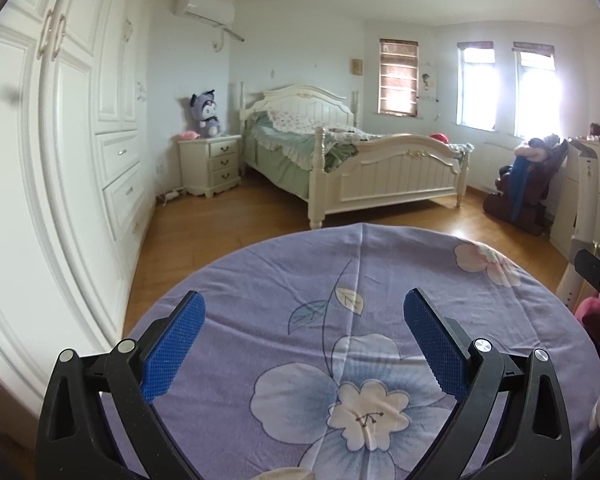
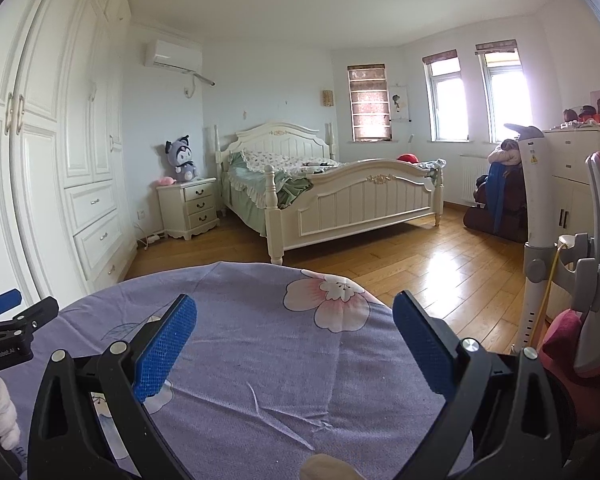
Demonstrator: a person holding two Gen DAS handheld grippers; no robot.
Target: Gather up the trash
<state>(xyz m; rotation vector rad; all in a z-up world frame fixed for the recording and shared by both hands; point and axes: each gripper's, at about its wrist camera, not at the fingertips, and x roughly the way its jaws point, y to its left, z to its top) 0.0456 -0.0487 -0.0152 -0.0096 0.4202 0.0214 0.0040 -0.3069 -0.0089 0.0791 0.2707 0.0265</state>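
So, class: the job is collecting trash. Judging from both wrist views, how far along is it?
Done: nothing shows as collected. In hand: nothing; the left gripper and right gripper are both open and empty over the purple floral cloth. Left: no trash or bin is visible on the cloth or the wooden floor, so finding trash comes first. It could be the very start or the end.

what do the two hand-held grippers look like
Both match: the left hand-held gripper and right hand-held gripper have black plastic linkage arms with silver pivot pins and blue textured finger pads. White "GenRobot.AI" lettering marks the left one's side in the right wrist view.
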